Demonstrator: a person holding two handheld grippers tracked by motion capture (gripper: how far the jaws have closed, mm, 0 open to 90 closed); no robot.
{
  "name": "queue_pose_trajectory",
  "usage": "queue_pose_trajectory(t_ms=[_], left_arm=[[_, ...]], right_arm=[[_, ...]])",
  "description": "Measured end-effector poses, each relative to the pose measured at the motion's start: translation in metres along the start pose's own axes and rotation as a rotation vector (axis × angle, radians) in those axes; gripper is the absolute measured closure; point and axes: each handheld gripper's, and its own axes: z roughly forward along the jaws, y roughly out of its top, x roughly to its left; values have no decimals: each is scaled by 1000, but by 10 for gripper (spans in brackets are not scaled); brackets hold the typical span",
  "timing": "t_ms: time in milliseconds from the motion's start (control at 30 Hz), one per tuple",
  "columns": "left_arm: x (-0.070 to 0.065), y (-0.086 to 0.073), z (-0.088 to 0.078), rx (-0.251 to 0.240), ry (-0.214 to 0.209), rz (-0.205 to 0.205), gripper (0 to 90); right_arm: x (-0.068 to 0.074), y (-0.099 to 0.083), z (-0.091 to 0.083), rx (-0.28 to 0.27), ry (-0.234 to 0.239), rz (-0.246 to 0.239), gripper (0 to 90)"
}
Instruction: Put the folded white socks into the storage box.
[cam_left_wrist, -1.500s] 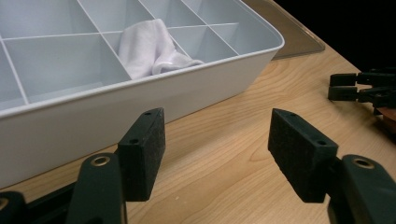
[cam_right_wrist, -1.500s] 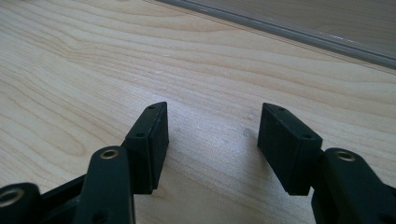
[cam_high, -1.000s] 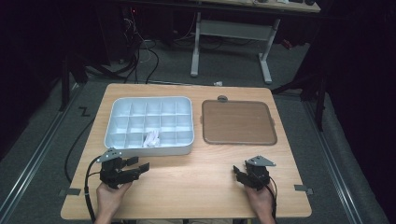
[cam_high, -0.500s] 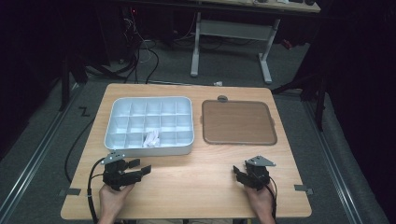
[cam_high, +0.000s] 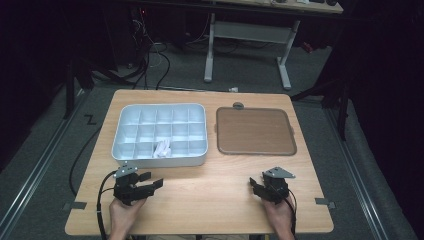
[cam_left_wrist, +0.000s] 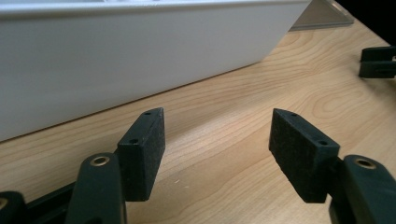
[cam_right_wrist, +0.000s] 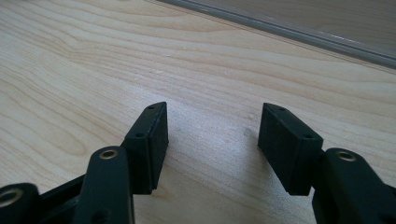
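Observation:
A white divided tray lies on the wooden table at the back left, with a small white crumpled item in one front compartment. My left gripper rests on the table just in front of the tray, open with nothing between its jaws. In the left gripper view the tray's white wall rises close ahead of my left gripper. My right gripper rests near the front right, open and empty. Bare wood shows between its jaws in the right gripper view.
A brown flat tray with a grey rim lies at the back right; its edge crosses the top of the right gripper view. A small grey knob sits behind it. The other gripper's black tip shows at the far right.
The left gripper has shifted very slightly; the right gripper and all objects stay where they were.

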Motion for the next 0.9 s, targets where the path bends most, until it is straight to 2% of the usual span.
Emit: queue_pose_trajectory(t_ms=[133,333,500,600,733,900], left_arm=[[2,-5,4,10,25,34,367],[5,-8,7,0,51,61,367],[8,-11,10,-7,67,68,367],[11,-13,14,-19,94,80,368],[11,-14,16,-28,98,81,367],[13,-16,19,-24,113,102,367]], right_arm=[[0,0,0,0,0,-2,431],[0,0,0,-1,0,-2,431],[0,0,0,0,1,-2,431],[0,0,0,0,1,-2,431],[0,0,0,0,1,-2,431],[0,0,0,0,1,-3,430]])
